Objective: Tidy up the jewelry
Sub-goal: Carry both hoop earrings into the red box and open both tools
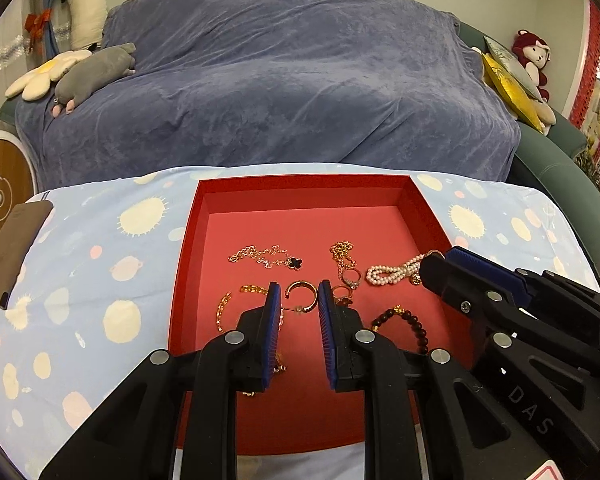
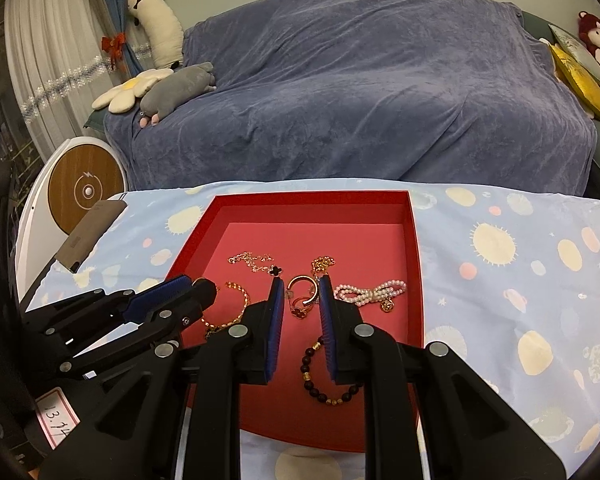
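A shallow red tray [image 1: 236, 200] [image 2: 414, 240] sits on the spotted blue cloth and holds several pieces of jewelry. A gold hoop earring [image 1: 302, 290] [image 2: 302, 286] lies mid-tray between the tips of both grippers. Around it lie a chain with a black clover [image 1: 266, 258] [image 2: 260, 262], a pearl strand [image 1: 392, 272] [image 2: 370, 292], a dark bead bracelet [image 1: 412, 322] [image 2: 328, 392], a gold link chain [image 1: 224, 308] [image 2: 236, 304] and a ring [image 1: 352, 278]. My left gripper [image 1: 299, 290] [image 2: 192, 282] is open and empty over the tray. My right gripper [image 2: 299, 286] [image 1: 440, 260] is open and empty beside it.
A phone [image 1: 14, 248] [image 2: 88, 238] lies at the cloth's left edge. A round white and wood device [image 2: 86, 190] stands left of the table. A blue-covered sofa [image 1: 280, 80] with plush toys stands behind.
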The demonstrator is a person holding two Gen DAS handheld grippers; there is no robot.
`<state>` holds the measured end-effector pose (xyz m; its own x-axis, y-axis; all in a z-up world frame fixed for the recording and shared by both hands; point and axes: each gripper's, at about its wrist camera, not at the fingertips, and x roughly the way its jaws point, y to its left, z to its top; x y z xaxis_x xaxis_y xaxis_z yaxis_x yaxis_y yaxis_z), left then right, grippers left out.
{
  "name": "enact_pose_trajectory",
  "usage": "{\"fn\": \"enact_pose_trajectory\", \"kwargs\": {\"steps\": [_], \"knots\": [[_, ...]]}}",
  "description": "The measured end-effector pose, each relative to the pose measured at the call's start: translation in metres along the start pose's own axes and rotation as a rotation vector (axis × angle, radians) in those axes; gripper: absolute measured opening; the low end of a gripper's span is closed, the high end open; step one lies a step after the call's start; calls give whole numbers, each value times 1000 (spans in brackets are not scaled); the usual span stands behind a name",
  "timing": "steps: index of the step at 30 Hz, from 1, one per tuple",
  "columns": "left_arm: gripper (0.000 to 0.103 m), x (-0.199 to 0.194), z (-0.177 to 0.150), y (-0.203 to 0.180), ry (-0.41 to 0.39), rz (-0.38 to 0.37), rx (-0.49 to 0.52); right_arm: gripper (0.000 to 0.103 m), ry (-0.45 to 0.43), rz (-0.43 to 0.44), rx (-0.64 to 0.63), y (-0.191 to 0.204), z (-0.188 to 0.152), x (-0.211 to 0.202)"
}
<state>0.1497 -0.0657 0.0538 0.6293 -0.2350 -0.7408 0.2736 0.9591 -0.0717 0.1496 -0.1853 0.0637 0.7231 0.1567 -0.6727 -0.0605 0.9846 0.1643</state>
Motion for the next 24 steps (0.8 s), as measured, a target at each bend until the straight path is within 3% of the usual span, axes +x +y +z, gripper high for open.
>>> {"fn": "enact_pose_trajectory", "kwargs": {"steps": [14, 24], "knots": [[17, 15, 1, 13, -10, -4, -32, 17, 40, -27, -1, 1, -6, 22], [17, 31, -6, 24, 24, -7, -16, 17, 74, -29, 13, -2, -10, 39]]}}
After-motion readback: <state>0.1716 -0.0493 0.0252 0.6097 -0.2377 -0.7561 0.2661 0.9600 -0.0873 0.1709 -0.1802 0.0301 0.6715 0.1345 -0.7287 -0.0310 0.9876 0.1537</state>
